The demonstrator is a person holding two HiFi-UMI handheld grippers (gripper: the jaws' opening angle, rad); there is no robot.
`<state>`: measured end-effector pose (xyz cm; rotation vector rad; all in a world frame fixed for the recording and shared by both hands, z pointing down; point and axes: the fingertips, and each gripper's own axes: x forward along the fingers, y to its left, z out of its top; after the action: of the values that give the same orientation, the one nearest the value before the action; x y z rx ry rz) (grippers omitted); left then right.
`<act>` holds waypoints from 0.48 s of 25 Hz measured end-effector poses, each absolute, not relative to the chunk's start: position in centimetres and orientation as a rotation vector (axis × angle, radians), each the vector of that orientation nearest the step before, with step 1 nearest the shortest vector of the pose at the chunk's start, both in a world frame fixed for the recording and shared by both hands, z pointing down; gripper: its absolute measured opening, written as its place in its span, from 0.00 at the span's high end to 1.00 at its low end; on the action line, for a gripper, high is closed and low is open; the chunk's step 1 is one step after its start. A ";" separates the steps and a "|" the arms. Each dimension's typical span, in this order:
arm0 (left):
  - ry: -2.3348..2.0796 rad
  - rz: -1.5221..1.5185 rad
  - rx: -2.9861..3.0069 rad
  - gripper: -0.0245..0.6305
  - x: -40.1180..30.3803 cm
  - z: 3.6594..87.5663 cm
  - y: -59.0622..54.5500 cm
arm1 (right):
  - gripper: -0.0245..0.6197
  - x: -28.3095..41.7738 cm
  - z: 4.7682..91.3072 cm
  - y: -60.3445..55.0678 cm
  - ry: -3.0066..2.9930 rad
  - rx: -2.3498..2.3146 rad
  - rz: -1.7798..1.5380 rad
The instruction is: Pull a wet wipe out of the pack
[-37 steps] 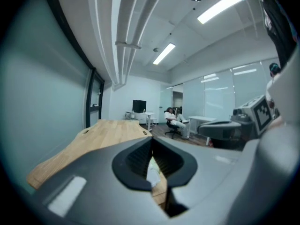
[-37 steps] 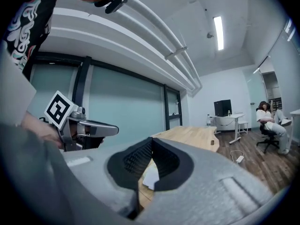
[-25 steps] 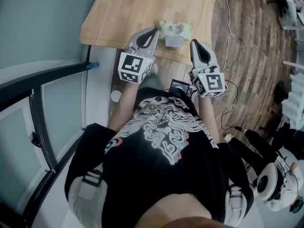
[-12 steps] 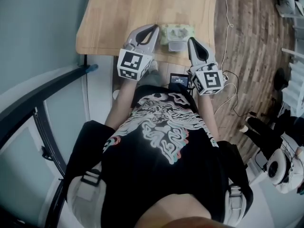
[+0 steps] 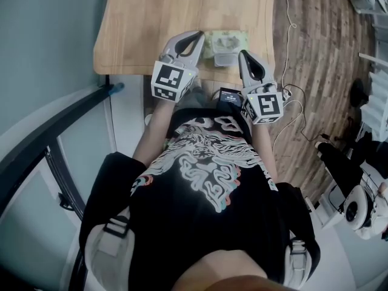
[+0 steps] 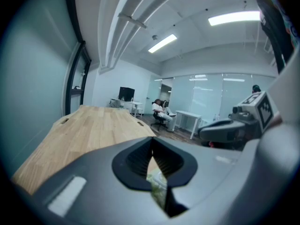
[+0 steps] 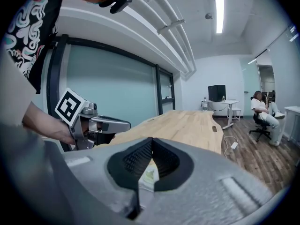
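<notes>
A pale green pack of wet wipes [image 5: 225, 43] lies near the front edge of the wooden table [image 5: 151, 17], with its clear lid [image 5: 224, 58] flipped open toward me. My left gripper [image 5: 197, 36] hovers just left of the pack, jaws shut and empty. My right gripper [image 5: 242, 56] is just right of the lid, near the table edge, also shut and empty. In the left gripper view the pack [image 6: 157, 179] shows through the notch behind the closed jaws. In the right gripper view the pack [image 7: 148, 176] shows the same way.
The table's front edge runs just under both grippers. A dark metal railing [image 5: 54, 132] and a wall stand to the left. A cable [image 5: 290, 23] trails across the wooden floor to the right. Another person [image 5: 364, 199] sits at the lower right.
Both grippers have come down and forward toward the pack and the table edge. Their jaws stayed shut.
</notes>
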<state>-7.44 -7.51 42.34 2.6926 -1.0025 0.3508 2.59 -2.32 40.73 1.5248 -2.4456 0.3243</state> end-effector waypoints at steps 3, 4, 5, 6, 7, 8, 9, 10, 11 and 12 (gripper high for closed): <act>-0.997 0.375 2.694 0.98 -7.1 42.9 -7.3 | 0.96 2.6 41.2 -2.0 -2.435 1.521 0.335; -0.993 0.383 2.694 0.98 -6.9 43.0 -7.4 | 0.96 2.6 41.2 -2.1 -2.435 1.518 0.336; -0.990 0.389 2.694 0.98 -6.8 43.1 -7.4 | 0.96 2.6 41.3 -2.2 -2.436 1.515 0.336; -0.987 0.393 2.694 0.98 -6.6 43.3 -7.5 | 0.96 2.6 41.4 -2.3 -2.437 1.508 0.334; -0.985 0.397 2.694 0.98 -6.5 43.4 -7.5 | 0.96 2.5 41.4 -2.4 -2.440 1.500 0.329; -0.982 0.401 2.695 0.98 -6.3 43.5 -7.6 | 0.96 2.4 41.6 -2.5 -2.443 1.488 0.323; -0.978 0.406 2.696 0.98 -6.1 43.6 -7.6 | 0.96 2.4 41.8 -2.6 -2.445 1.473 0.318; -0.976 0.415 2.695 0.98 -5.9 43.8 -7.7 | 0.96 2.2 42.2 -2.7 -2.445 1.453 0.318; -0.974 0.427 2.693 0.98 -5.7 44.0 -7.8 | 0.96 2.1 42.7 -2.8 -2.442 1.430 0.327; -0.973 0.441 2.689 0.98 -5.5 44.2 -7.8 | 0.96 2.1 43.4 -2.8 -2.435 1.408 0.342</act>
<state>-5.54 -7.79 44.17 2.6892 -0.9732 0.4410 2.09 -2.76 43.40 1.4082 -2.4352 0.3419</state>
